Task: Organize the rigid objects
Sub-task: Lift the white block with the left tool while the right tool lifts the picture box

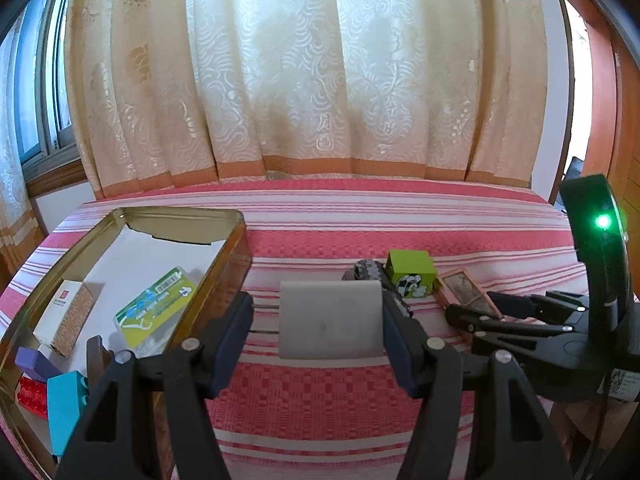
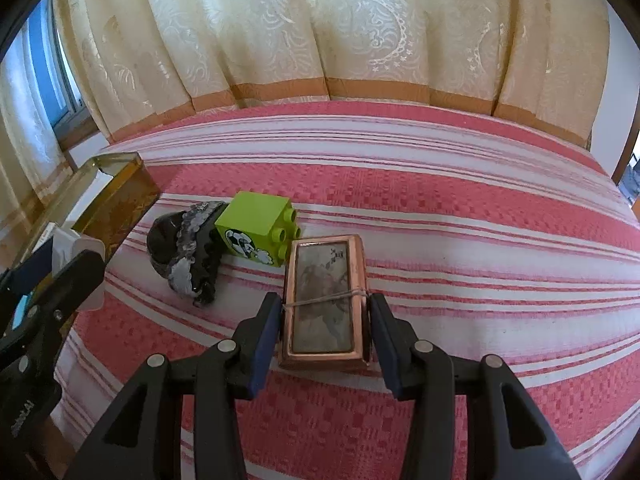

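My left gripper (image 1: 330,322) is clamped on a flat white charger-like block (image 1: 330,319), a pad pressed against each of its side faces and two thin prongs sticking out toward the left pad, and I hold it above the striped bedspread (image 1: 400,236) just to the right of the open gold tin (image 1: 236,220). To finish this step well I judge I should carry the block leftward over the tin's near right wall, keep it level so it doesn't slip between the pads, and set it on the bare white liner beyond the green floss-pick packet (image 1: 156,306) and the patterned carton (image 1: 66,316), clear of the red (image 1: 30,394), purple (image 1: 34,362) and teal bricks (image 1: 64,410) crowded in the tin's near left corner. I should lift high enough that the prongs don't catch the rim. My right gripper (image 2: 325,334) is spread around the copper-framed box (image 2: 324,300), the pads just beside its long sides; I can't tell for sure whether they touch, but a gap shows on the right. Before squeezing I'd centre the pads below the thin band across the frame so the grip falls on the solid rim. The green brick (image 2: 256,232) sits touching the frame's far left corner, with the black-and-grey lump (image 2: 184,248) beside it toward the tin, so I'd lift straight up to avoid nudging either.
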The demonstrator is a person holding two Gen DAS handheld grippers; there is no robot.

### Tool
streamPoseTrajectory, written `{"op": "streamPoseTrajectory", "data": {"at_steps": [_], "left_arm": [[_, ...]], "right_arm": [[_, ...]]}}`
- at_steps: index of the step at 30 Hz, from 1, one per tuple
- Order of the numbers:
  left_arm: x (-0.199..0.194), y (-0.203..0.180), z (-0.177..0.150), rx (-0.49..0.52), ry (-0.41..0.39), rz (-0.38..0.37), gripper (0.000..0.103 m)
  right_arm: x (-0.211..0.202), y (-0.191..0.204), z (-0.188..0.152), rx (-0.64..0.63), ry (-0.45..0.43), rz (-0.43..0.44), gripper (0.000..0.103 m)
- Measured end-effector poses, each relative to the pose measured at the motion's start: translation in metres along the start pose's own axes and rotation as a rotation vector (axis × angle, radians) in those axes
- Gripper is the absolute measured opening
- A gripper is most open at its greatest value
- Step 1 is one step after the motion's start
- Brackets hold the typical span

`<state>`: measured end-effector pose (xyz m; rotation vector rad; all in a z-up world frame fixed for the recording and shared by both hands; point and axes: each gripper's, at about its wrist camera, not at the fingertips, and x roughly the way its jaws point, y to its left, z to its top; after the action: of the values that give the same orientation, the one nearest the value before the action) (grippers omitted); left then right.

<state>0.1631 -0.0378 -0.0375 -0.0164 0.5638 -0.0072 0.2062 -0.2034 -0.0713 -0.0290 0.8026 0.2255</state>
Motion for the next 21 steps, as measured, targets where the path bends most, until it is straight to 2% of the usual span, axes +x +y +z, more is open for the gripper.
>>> {"op": "streamPoseTrajectory", "data": {"at_steps": [3,10,21], "left_arm": [[-0.003,0.001,0.0,-0.006,-0.013,0.0,0.063],[-0.013,-0.001,-0.001,0.002,-0.063,0.014,0.063],[-0.034,-0.002,-0.007,0.023,-0.143,0.028,0.063]], "right_arm": [[-0.006,-0.003,0.0,0.012,-0.026,0.0,0.047],[-0.041,-0.001,-0.006,0.023,-0.208,0.02,0.047],[-0.089,0.009,-0.023,0.013,-0.473,-0.047,0.047]]}}
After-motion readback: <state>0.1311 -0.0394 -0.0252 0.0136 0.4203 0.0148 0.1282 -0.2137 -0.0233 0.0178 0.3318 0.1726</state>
